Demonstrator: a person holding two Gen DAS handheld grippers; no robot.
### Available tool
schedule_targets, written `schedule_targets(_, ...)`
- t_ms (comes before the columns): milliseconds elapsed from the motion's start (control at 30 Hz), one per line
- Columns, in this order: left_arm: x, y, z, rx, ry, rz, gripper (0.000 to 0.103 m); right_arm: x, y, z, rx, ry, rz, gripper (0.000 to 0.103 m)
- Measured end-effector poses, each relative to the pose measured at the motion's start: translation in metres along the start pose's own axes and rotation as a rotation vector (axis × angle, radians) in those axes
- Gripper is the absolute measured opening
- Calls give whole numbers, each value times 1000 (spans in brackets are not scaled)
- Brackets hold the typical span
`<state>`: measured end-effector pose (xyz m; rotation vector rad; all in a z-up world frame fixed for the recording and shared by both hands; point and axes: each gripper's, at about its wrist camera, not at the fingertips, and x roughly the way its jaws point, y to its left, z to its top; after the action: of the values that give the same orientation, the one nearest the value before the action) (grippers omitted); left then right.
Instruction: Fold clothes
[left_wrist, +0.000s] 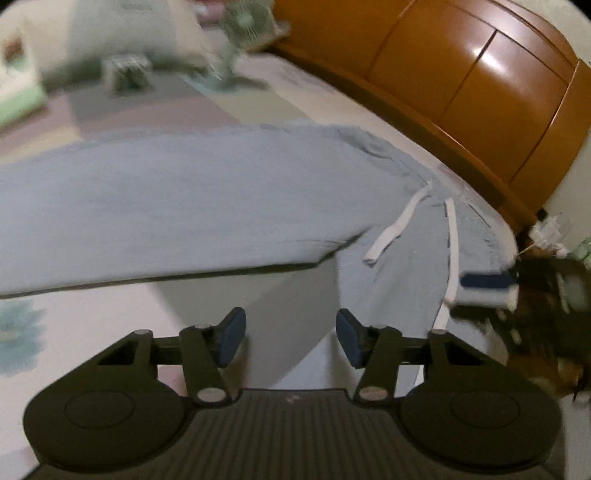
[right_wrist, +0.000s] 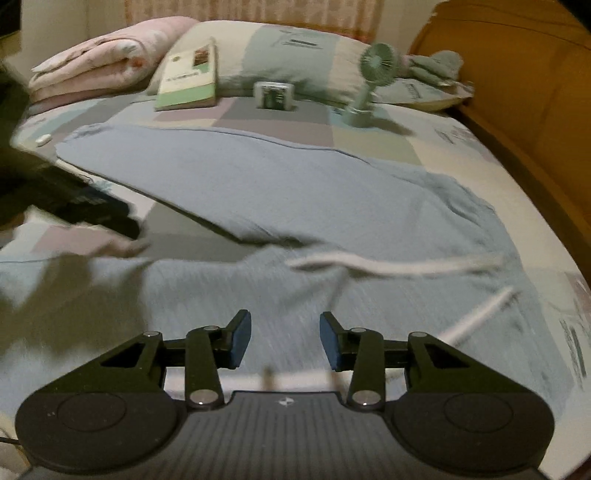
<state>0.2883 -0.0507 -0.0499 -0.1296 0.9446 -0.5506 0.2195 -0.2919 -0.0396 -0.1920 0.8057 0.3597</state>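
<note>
Across the patchwork bed (right_wrist: 369, 138) we see light-blue trousers (right_wrist: 277, 184) spread flat, white drawstrings (right_wrist: 399, 267) near us. Both our left gripper (left_wrist: 291, 338) and right gripper (right_wrist: 285, 339) hover spread, empty. Far off stand a fan (right_wrist: 373, 77), book (right_wrist: 190, 79) and pillow (right_wrist: 291, 55).

Fan (left_wrist: 242, 33) and pillow (left_wrist: 122, 33) smeared by blur in left view, trousers (right_wrist: 258, 206) cut by lower edge, book (right_wrist: 188, 79) lettering illegible, drawstring (right_wrist: 391, 266) streaked.
</note>
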Motion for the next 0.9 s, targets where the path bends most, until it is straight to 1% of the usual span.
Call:
schedule_targets(100,37,-4,11,-23,61,-70,52,-12,-11,-16,68,-17,-18,46)
schedule_targets(167,57,-11,16,-23,95,-89,48,-18,-18,-23,116,-30,-34,47)
schedule_targets(267,74,-22,22,-3,81,-108,46,-24,-28,-35,181,-47,-54,47)
schedule_targets(367,90,-36,29,33,72,-100,37,-24,-31,-43,218,-52,-60,47)
schedule_targets(433,95,-47,31,80,63,-81,36,-23,-32,-47,232,-50,-58,47)
schedule_targets(467,96,-53,31,110,59,-71,31,-23,-32,-48,231,-50,-57,48)
schedule_targets(500,98,-59,32,140,56,-62,18,-23,-31,-49,231,-50,-56,48)
schedule_targets(567,100,-68,31,197,51,-26,4,-24,-31,-50,228,-52,-54,49)
schedule_targets(667,101,-68,40,201,44,-28,2,-26,-30,-49,221,-56,-53,49)
schedule_targets(733,101,-64,50,203,21,-10,2,-28,-29,-49,215,-63,-50,50)
schedule_targets(833,96,-63,62,219,15,-21,2,-30,-28,-49,214,-70,-45,52)
schedule_targets(900,98,-62,66,232,46,-23,4,-29,-28,-50,220,-66,-41,52)
